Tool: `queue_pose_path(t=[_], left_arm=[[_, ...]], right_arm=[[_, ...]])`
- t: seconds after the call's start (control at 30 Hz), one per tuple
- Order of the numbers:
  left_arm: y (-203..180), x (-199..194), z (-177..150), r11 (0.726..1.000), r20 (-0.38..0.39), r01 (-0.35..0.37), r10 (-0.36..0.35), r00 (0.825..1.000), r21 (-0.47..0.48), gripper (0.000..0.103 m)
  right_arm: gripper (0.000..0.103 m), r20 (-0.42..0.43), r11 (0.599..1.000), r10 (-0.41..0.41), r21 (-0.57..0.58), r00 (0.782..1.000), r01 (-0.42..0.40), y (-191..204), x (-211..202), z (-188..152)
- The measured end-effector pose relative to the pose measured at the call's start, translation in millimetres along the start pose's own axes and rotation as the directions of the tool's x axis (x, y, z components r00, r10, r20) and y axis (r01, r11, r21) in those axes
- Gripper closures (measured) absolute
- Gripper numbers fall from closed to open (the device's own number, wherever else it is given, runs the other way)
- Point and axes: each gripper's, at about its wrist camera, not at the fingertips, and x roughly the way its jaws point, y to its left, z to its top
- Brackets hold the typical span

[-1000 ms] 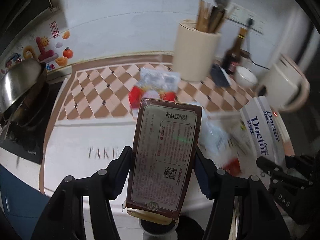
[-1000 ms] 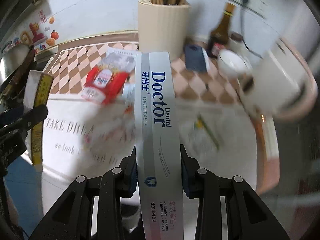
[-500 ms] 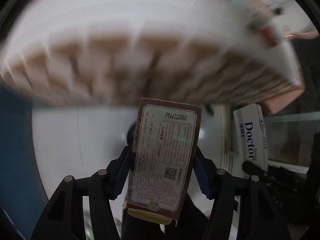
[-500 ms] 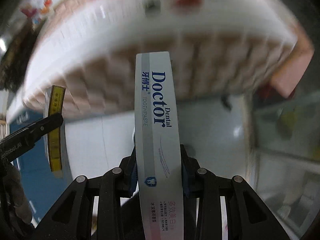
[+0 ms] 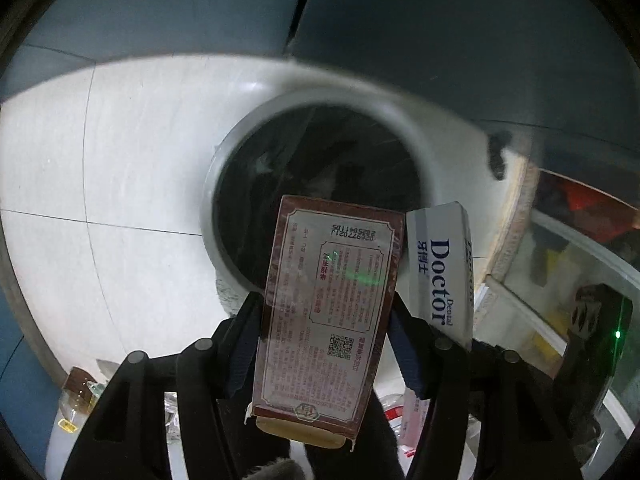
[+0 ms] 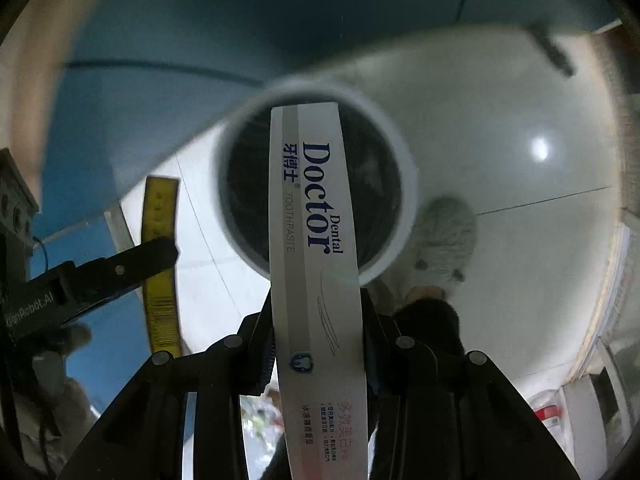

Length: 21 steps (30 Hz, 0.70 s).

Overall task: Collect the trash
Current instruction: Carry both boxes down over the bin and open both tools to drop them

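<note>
My left gripper (image 5: 326, 320) is shut on a brown printed carton (image 5: 328, 312) and holds it above a round white trash bin (image 5: 232, 152) with a dark liner, which stands on the floor. My right gripper (image 6: 318, 320) is shut on a long white "Doctor" toothpaste box (image 6: 316, 240), whose far end hangs over the same bin (image 6: 404, 160). The toothpaste box also shows in the left wrist view (image 5: 440, 272), just right of the carton. In the right wrist view the carton's yellow edge (image 6: 162, 260) and a left finger (image 6: 120, 270) show at left.
Pale floor tiles (image 5: 100, 200) surround the bin. Blue cabinet fronts (image 5: 440, 40) stand behind it. A grey slipper (image 6: 448, 240) is on the floor right of the bin. A glass-fronted shelf unit (image 5: 580, 280) stands at the right.
Both grippers swung down from the countertop with its trash and utensil jar to point at the floor bin. Each kept its box. The two boxes are now close together over the bin.
</note>
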Motion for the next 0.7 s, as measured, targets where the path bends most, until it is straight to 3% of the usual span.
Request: queue_pose_path(t=[0.03, 0.07, 0.1, 0.13, 0.2, 0.3, 0.4, 0.5, 0.7], left_arm=[[0, 4, -2, 1.000, 0.011, -0.007, 0.007, 1.000, 0.000, 0.032], [2, 4, -5, 1.000, 0.029, -0.016, 0.016, 0.999, 0.000, 0.020], [3, 2, -6, 1.000, 0.045, -0.025, 0.025, 0.999, 0.000, 0.000], [4, 1, -8, 1.000, 0.051, -0.028, 0.028, 0.998, -0.001, 0.000], [6, -5, -11, 0.999, 0.059, -0.048, 0.048, 0.997, -0.001, 0.000], [7, -19, -21, 0.995, 0.100, -0.103, 0.101, 0.990, 0.016, 0.000], [0, -45, -37, 0.975, 0.214, -0.214, 0.196, 0.957, 0.064, 0.000], [-2, -70, -56, 0.953, 0.280, -0.293, 0.262, 0.924, 0.077, 0.000], [-3, -130, -96, 0.955, 0.321, -0.289, 0.255, 0.912, 0.064, 0.000]], right_arm=[[0.064, -0.021, 1.000, -0.011, 0.009, 1.000, 0.011, -6, 19, 7], [0.055, -0.035, 1.000, -0.017, 0.009, 0.999, 0.018, -12, 28, 7], [0.045, -0.044, 1.000, -0.025, 0.011, 0.999, 0.025, -16, 37, 10], [0.026, -0.044, 0.999, -0.034, 0.017, 0.998, 0.035, -19, 43, 10], [0.019, -0.030, 0.999, -0.033, 0.013, 0.999, 0.034, -26, 44, 9], [0.000, 0.012, 0.992, -0.127, -0.025, 0.992, 0.127, -22, 34, 0], [0.000, 0.066, 0.977, -0.199, -0.060, 0.978, 0.203, -8, 18, -12], [0.000, 0.126, 0.958, -0.259, -0.093, 0.957, 0.272, 10, -10, -10], [0.000, 0.210, 0.931, -0.324, -0.104, 0.923, 0.350, 48, -66, -39]])
